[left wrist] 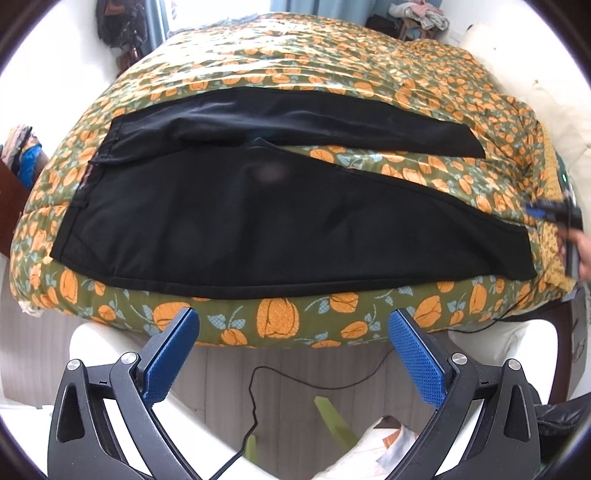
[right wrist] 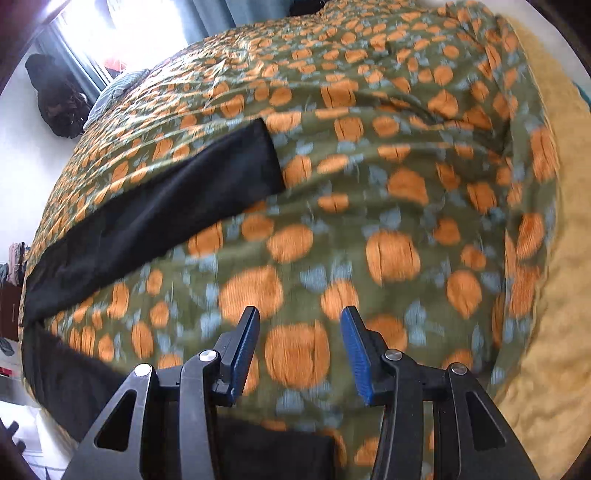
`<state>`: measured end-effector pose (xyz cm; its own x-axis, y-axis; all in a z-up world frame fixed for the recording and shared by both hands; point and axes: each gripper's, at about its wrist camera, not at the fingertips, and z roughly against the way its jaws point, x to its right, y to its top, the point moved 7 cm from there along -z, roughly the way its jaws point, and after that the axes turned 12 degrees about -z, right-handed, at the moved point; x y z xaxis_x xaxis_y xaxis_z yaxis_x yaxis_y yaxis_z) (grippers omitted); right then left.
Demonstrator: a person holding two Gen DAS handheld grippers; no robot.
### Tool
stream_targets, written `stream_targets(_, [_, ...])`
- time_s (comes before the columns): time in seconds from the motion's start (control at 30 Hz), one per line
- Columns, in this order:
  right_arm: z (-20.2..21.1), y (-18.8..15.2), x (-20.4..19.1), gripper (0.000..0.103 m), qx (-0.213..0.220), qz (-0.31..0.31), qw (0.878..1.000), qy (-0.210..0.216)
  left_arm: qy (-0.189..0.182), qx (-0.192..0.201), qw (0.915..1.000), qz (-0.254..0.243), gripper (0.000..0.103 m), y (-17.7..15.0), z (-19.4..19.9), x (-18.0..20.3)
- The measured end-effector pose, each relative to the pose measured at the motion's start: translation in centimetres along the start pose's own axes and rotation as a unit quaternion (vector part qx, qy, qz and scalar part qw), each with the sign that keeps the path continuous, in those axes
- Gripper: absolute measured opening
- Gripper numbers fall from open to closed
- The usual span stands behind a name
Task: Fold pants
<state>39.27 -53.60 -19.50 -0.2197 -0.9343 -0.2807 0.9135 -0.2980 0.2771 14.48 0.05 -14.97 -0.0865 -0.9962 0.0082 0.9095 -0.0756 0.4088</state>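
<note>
Black pants (left wrist: 229,206) lie spread flat on the bed, waistband at the left, the two legs running right and splayed apart. My left gripper (left wrist: 293,321) is open and empty, hovering in front of the bed's near edge, below the near leg. My right gripper (right wrist: 299,321) is open and empty above the quilt between the two leg ends; it also shows at the right edge of the left wrist view (left wrist: 554,214). In the right wrist view the far leg (right wrist: 155,218) ends upper left and the near leg's hem (right wrist: 280,454) lies under the gripper. That view is motion-blurred.
The bed carries a green quilt with orange flowers (left wrist: 332,66). A yellow blanket (right wrist: 554,332) lies along its right side. A black cable (left wrist: 258,406) trails over the floor in front of the bed. Clothes are piled at the back right (left wrist: 417,14).
</note>
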Motion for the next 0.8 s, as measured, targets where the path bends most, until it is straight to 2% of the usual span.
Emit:
stream_targets(0.17, [2.0, -10.3, 2.7, 0.046, -0.054, -0.014, 0.998, 0.011, -0.011, 0.003, 0.9999, -0.006, 0.102, 0.1, 0.2, 0.8])
stream_targets(0.27, [1.7, -13.4, 3.4, 0.046, -0.052, -0.001, 0.999, 0.000, -0.019, 0.006, 0.9996, -0.017, 0.102, 0.3, 0.4, 1.7])
stream_targets(0.4, [1.0, -10.7, 3.5, 0.046, 0.020, -0.010, 1.000, 0.012, -0.008, 0.020, 0.9989, -0.041, 0.102, 0.6, 1.6, 2.8])
stream_targets(0.43, [0.6, -9.9, 3.0, 0.025, 0.023, -0.003, 1.000, 0.016, -0.003, 0.024, 0.9988, -0.043, 0.102, 0.5, 2.0, 2.7])
stream_targets(0.47, [-0.2, -9.5, 2.1, 0.010, 0.009, 0.019, 1.000, 0.021, 0.003, 0.028, 0.9988, -0.041, 0.102, 0.4, 2.3, 2.6])
stream_targets(0.53, [-0.6, -9.2, 0.3, 0.010, 0.004, 0.086, 0.996, -0.020, 0.010, 0.028, 0.9991, -0.032, 0.102, 0.1, 2.6, 2.0])
stream_targets(0.6, [0.8, -8.0, -0.8, 0.010, 0.040, 0.122, 0.991, -0.047, 0.005, 0.022, 0.9996, -0.017, 0.102, -0.1, 2.1, 1.5])
stream_targets(0.67, [1.8, -6.5, -0.1, 0.009, 0.074, 0.099, 0.991, -0.051, -0.006, 0.016, 0.9998, -0.011, 0.102, -0.1, 1.6, 1.4])
stream_targets(0.77, [-0.4, -6.9, 0.4, 0.011, 0.063, 0.096, 0.991, -0.063, -0.002, 0.020, 0.9994, -0.028, 0.102, 0.4, 0.7, 1.4])
stream_targets(0.8, [-1.1, -7.2, 0.4, 0.016, 0.054, 0.102, 0.991, -0.073, 0.009, 0.023, 0.9989, -0.039, 0.102, 0.6, 0.4, 1.1])
